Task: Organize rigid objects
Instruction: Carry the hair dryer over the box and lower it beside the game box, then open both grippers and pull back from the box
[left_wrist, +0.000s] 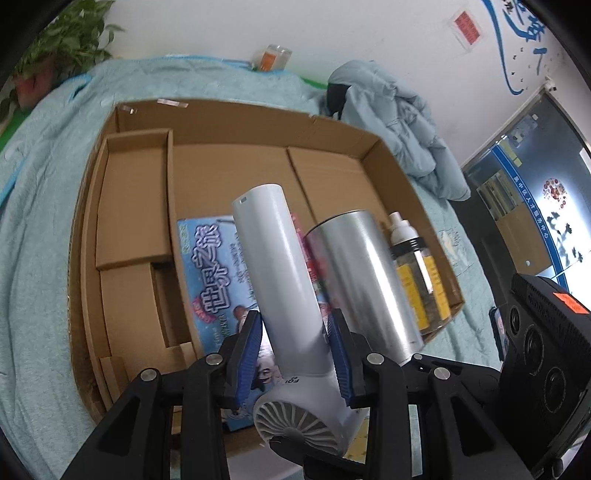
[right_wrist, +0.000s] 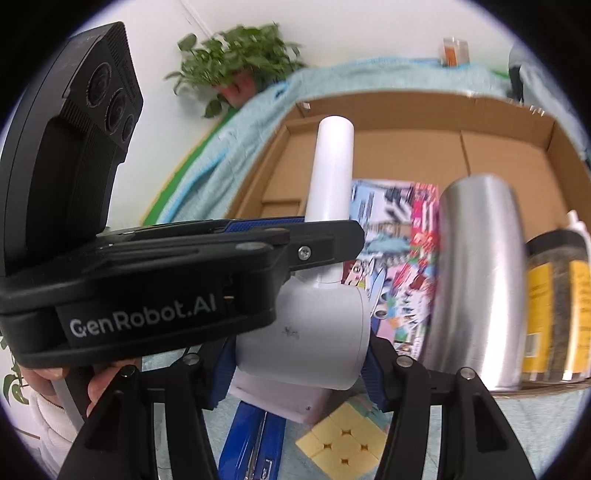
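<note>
Both grippers (left_wrist: 295, 354) (right_wrist: 299, 365) clamp one dryer (left_wrist: 280, 280) — above box (left_wrist: 122, 206).

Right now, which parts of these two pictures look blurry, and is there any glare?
Left wrist view: steel cup smeared on its left edge, bright glare on the screen at right. Right wrist view: steel cup, jar and plant motion-blurred; both views bend straight box edges.

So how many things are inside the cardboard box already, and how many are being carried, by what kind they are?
Books: 1, colourful picture book
Metal tumblers: 1, silver tumbler
Bottles: 1, yellow-labelled bottle
Carried over the cardboard box: 1, white handheld fan
Total: 4
</note>
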